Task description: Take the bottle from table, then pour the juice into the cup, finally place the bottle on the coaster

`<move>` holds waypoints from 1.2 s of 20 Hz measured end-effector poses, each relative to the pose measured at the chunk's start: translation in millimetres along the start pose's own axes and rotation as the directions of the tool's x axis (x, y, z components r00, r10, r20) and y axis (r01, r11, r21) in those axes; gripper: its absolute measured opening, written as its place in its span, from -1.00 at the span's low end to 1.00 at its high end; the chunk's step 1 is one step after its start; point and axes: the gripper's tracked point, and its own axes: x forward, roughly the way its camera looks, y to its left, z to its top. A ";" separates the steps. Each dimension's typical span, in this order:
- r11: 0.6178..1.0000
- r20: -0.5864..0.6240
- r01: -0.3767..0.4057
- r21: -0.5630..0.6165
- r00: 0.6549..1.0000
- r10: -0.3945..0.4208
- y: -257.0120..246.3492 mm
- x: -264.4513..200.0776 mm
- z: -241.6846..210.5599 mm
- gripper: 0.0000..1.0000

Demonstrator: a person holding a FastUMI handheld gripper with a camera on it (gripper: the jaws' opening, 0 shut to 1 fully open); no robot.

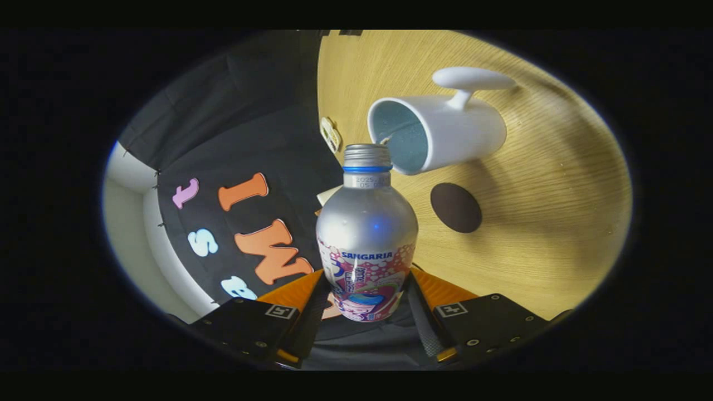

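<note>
Starting at the left of the frame, we see the booth's black cloth wall filling the left half, with a pale wall strip at its far left edge. At bottom centre we find the gripper (pixel 367 303), its two black-and-orange fingers (pixel 301 312) pressed on either side of the bottle (pixel 366 234), so it is clamped on the bottle's lower body. The bottle is silver aluminium with a blue neck ring and an uncapped threaded mouth; its pink bubbly label reads "SANGARIA", and small printed digits on the neck are too blurred for us to read. Its mouth sits right at the rim of the white cup (pixel 440 133), upper centre-right, whose handle points up in the frame. Below the cup lies the dark round coaster (pixel 455 207), on the wooden table (pixel 557 223) at right.
</note>
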 end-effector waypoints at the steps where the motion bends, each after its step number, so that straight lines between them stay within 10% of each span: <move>1: 1.000 -0.002 0.006 0.003 1.000 -0.006 -0.4 1.6 -0.9 0.51; 24: 0.993 -0.004 -0.009 0.122 1.000 0.009 15.5 -3.3 -0.2 0.51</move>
